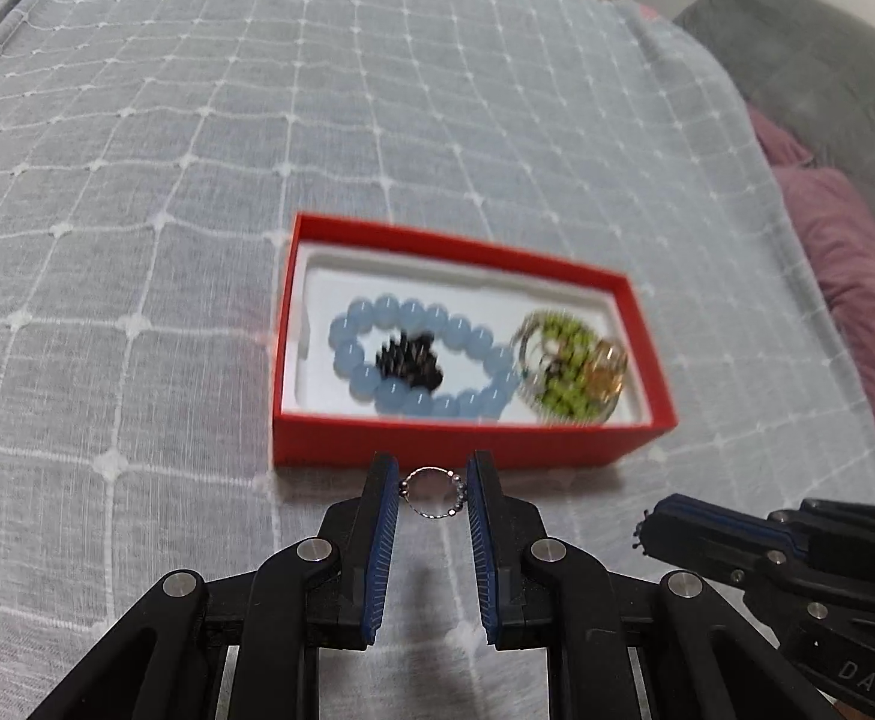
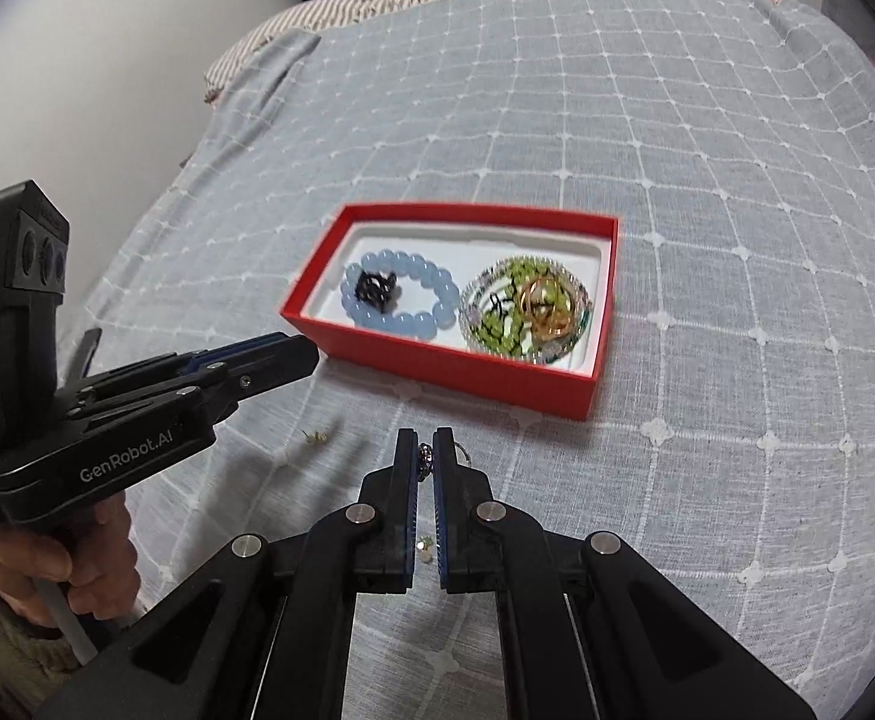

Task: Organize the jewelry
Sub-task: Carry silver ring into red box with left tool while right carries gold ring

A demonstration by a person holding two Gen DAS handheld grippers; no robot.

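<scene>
My left tongs point(image 1: 431, 489) are clamped across a thin ring point(image 1: 433, 493), my right tongs point(image 2: 425, 459) pinch a beaded ring point(image 2: 425, 457); both hover over the bed just short of the red box point(image 2: 467, 369), presumably to join the bracelets inside.

An open red cardboard box point(image 2: 437, 360) is set on the grey quilted bed cover point(image 2: 677, 180). Inside it, a blue bead bracelet point(image 2: 401, 294) is laid at the left around a small black bead cluster point(image 2: 374, 289), with a tangle of green-bead and gold jewellery point(image 2: 524, 309) at the right. Small green bits point(image 2: 315, 435) are scattered on the cover before the box.
</scene>
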